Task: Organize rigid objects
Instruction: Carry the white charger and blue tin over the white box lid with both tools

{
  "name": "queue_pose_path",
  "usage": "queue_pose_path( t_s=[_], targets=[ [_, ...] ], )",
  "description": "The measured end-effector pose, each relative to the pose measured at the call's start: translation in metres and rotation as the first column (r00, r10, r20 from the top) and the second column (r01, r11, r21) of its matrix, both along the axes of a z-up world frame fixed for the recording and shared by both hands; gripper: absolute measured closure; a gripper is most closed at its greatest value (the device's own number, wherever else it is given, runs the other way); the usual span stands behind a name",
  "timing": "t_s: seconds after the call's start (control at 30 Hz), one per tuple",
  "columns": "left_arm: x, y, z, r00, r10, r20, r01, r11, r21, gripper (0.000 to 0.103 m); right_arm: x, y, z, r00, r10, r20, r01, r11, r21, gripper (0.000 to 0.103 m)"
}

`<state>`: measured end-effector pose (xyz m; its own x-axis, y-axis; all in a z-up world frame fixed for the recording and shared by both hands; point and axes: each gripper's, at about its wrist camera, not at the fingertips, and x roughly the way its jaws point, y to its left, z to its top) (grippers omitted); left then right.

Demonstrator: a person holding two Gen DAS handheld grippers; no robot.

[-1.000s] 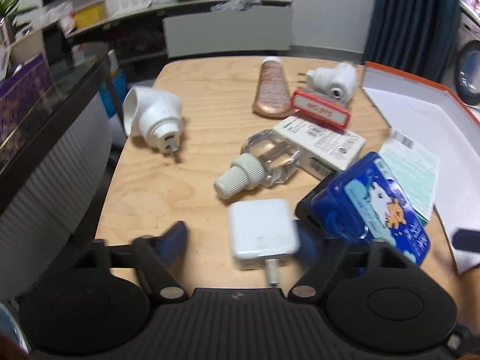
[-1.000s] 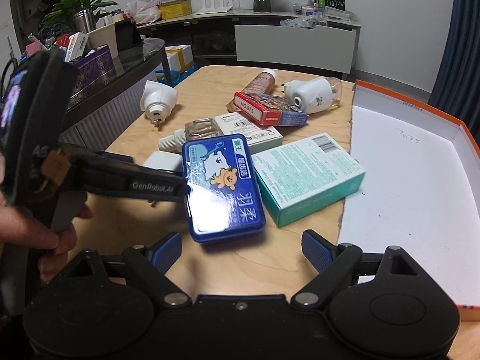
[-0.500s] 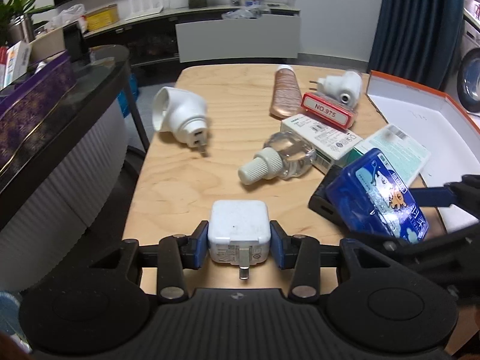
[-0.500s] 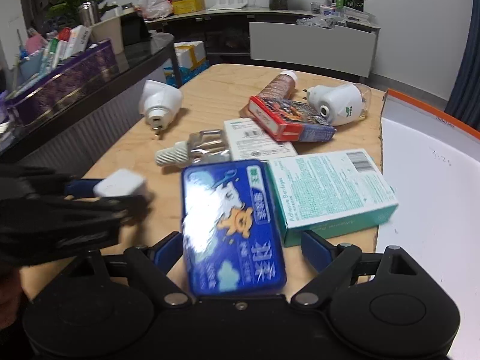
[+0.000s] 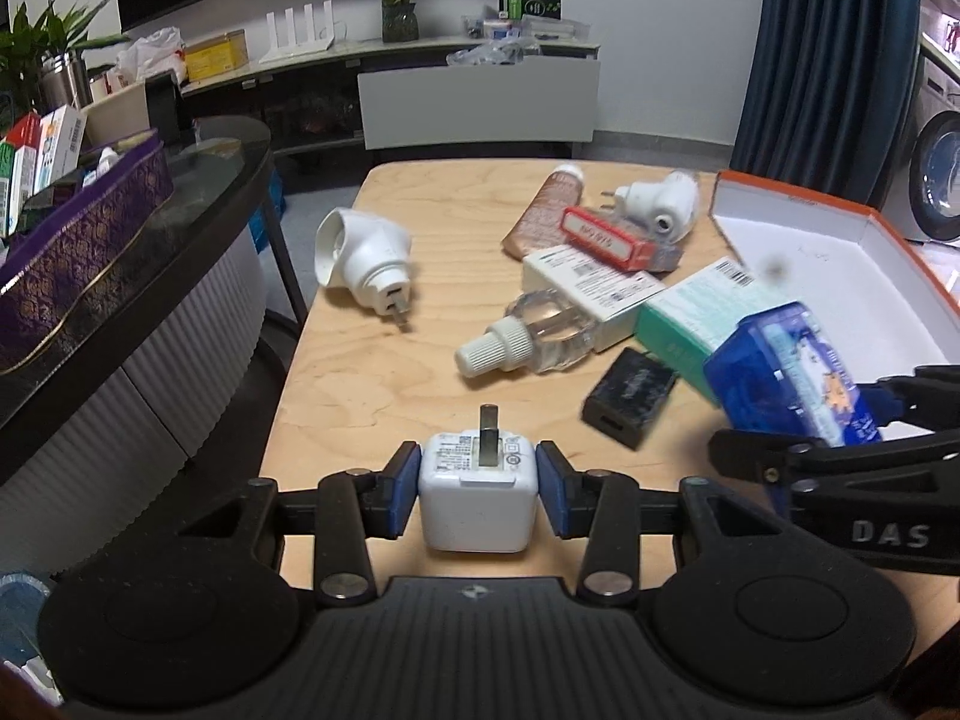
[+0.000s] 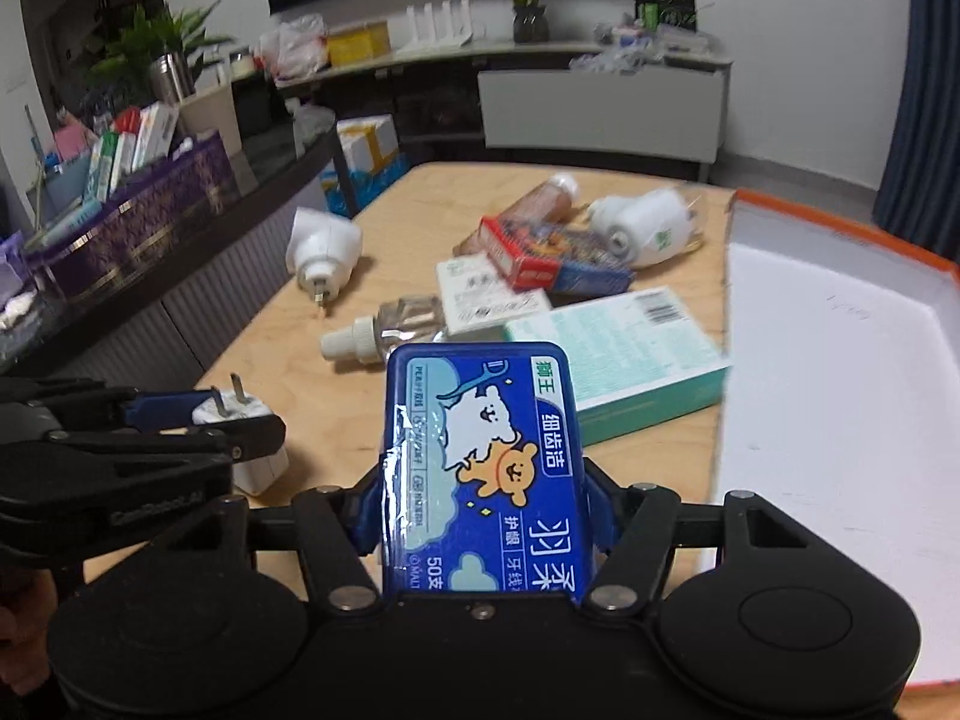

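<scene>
My left gripper (image 5: pixel 478 495) is shut on a white square charger (image 5: pixel 477 492), prongs pointing up, held above the wooden table (image 5: pixel 360 372). It also shows in the right wrist view (image 6: pixel 237 420). My right gripper (image 6: pixel 483 519) is shut on a blue floss box (image 6: pixel 483 468) with a cartoon bear, lifted off the table; the box also shows in the left wrist view (image 5: pixel 792 372). The open white box with an orange rim (image 6: pixel 840 360) lies to the right.
On the table lie a black adapter (image 5: pixel 630 387), a clear bottle (image 5: pixel 534 333), a teal box (image 6: pixel 624 354), a white carton (image 5: pixel 591 285), a red box (image 6: pixel 540 252), a brown tube (image 5: pixel 540 210) and two white plug-in units (image 5: pixel 366 252) (image 5: pixel 657 201). A dark counter (image 5: pixel 150 228) stands left.
My left gripper closed on the charger and lifted it, turning its prongs upward. My right gripper closed on the blue box and raised it, uncovering the black adapter.
</scene>
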<state>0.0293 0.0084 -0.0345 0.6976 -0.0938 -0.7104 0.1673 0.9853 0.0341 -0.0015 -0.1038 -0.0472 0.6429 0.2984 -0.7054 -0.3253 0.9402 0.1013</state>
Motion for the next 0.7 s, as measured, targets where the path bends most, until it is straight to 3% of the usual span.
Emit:
queue_pose_path(
  t_s=[0.7],
  targets=[
    [-0.03,-0.111,0.07,0.978,-0.19,0.087,0.194,0.98,-0.041,0.06,-0.042,-0.129,0.07,0.957,-0.266,0.116,0.264,0.964,0.034,0.028]
  ],
)
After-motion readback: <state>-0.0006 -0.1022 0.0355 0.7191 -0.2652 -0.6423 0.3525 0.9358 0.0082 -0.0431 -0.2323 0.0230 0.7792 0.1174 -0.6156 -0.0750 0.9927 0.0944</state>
